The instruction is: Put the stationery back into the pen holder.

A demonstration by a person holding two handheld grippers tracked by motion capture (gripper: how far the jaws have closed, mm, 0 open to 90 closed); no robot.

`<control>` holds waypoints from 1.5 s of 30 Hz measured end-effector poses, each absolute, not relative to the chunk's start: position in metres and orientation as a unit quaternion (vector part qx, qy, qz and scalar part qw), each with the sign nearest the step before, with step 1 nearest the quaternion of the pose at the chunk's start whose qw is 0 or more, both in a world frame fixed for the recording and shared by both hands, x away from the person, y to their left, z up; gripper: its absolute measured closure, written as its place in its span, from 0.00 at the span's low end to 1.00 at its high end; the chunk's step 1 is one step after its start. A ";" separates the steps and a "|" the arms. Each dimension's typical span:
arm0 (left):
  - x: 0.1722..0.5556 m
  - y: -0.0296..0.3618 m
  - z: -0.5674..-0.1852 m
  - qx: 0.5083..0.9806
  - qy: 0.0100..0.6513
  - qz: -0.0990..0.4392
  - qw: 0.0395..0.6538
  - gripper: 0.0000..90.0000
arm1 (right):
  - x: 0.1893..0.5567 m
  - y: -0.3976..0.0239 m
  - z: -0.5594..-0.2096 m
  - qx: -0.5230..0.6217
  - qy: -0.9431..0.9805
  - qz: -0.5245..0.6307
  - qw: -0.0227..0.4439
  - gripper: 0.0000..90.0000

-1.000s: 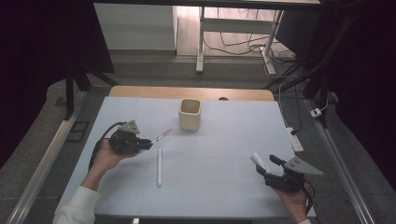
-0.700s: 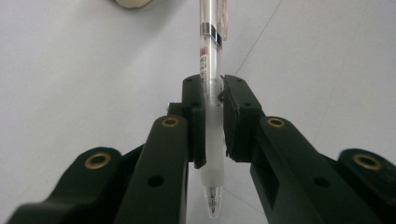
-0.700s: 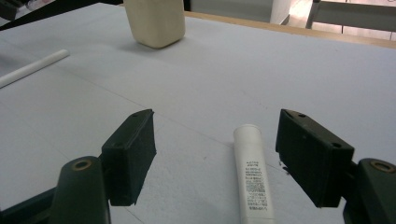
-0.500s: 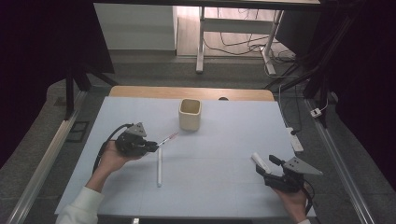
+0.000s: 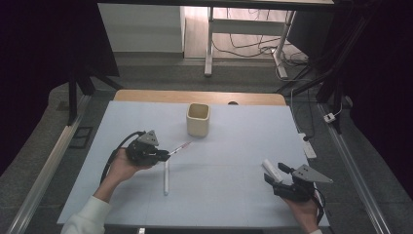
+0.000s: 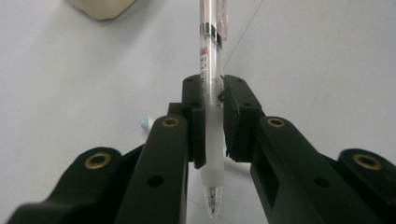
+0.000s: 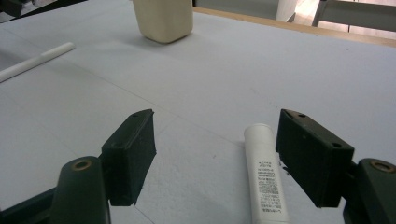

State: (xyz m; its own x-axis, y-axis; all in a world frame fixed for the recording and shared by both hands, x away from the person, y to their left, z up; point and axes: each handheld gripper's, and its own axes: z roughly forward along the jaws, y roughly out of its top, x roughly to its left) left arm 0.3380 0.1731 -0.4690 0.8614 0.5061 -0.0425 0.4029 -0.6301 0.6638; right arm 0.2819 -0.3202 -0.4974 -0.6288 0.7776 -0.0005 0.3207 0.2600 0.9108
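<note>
- Since no task's given, my guess is pens go in the cream cup (image 5: 197, 119) – it stands mid-table, far side.
- Left gripper (image 5: 163, 155) is clamped on a clear pen (image 6: 211, 84), lifted – next, carry it cupward.
- Right gripper (image 5: 273, 175) gapes wide around a white tube (image 7: 265, 173), gripping nothing.

Clear pen (image 6: 209, 79) clamped in left jaws, tip pointing back, above table.
</note>
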 end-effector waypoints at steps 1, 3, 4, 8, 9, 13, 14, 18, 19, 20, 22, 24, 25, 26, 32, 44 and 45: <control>0.338 0.172 -0.469 0.900 0.251 0.074 0.349 0.88 | 0.282 -0.320 -0.497 0.361 0.759 0.489 0.233 0.32; 0.337 0.169 -0.468 0.901 0.247 0.073 0.348 0.88 | 0.282 -0.318 -0.498 0.359 0.761 0.488 0.232 0.31; 0.337 0.168 -0.468 0.902 0.244 0.074 0.347 0.88 | 0.282 -0.318 -0.498 0.358 0.762 0.488 0.232 0.31; 0.335 0.164 -0.468 0.905 0.238 0.072 0.346 0.88 | 0.282 -0.317 -0.498 0.355 0.764 0.486 0.231 0.32; 0.335 0.163 -0.467 0.905 0.236 0.072 0.346 0.88 | 0.282 -0.316 -0.498 0.355 0.764 0.486 0.231 0.31; 0.333 0.158 -0.466 0.906 0.232 0.069 0.348 0.88 | 0.281 -0.315 -0.499 0.353 0.767 0.485 0.227 0.31; 0.333 0.157 -0.466 0.907 0.229 0.069 0.348 0.88 | 0.281 -0.314 -0.499 0.352 0.768 0.485 0.227 0.32; 0.332 0.150 -0.467 0.910 0.222 0.067 0.344 0.88 | 0.281 -0.312 -0.499 0.348 0.771 0.484 0.224 0.31; 0.331 0.148 -0.468 0.911 0.220 0.067 0.343 0.88 | 0.281 -0.311 -0.499 0.347 0.771 0.484 0.224 0.31; 0.331 0.146 -0.468 0.911 0.218 0.066 0.343 0.88 | 0.281 -0.311 -0.499 0.346 0.772 0.484 0.224 0.31; 0.330 0.143 -0.468 0.913 0.215 0.065 0.342 0.88 | 0.280 -0.309 -0.499 0.344 0.773 0.484 0.223 0.31; 0.330 0.139 -0.468 0.914 0.211 0.064 0.341 0.88 | 0.280 -0.307 -0.499 0.343 0.774 0.484 0.222 0.31; 0.330 0.138 -0.468 0.914 0.209 0.064 0.341 0.88 | 0.280 -0.306 -0.499 0.342 0.774 0.485 0.221 0.31; 0.329 0.136 -0.468 0.915 0.207 0.063 0.340 0.88 | 0.280 -0.306 -0.498 0.341 0.775 0.484 0.221 0.31; 0.329 0.126 -0.470 0.918 0.200 0.061 0.336 0.88 | 0.279 -0.299 -0.498 0.333 0.780 0.484 0.216 0.31; 0.327 0.103 -0.473 0.926 0.180 0.054 0.326 0.88 | 0.278 -0.283 -0.498 0.313 0.795 0.477 0.206 0.31; 0.327 0.101 -0.473 0.927 0.179 0.053 0.325 0.88 | 0.278 -0.282 -0.498 0.311 0.797 0.476 0.205 0.31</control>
State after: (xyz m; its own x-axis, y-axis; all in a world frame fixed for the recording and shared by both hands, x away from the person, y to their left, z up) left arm 0.3269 0.1007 -0.4734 0.9300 0.3670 -0.0177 0.2976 -0.7239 0.6224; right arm 0.2785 -0.2823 -0.4978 -0.7234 0.6898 -0.0300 0.2999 0.3531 0.8862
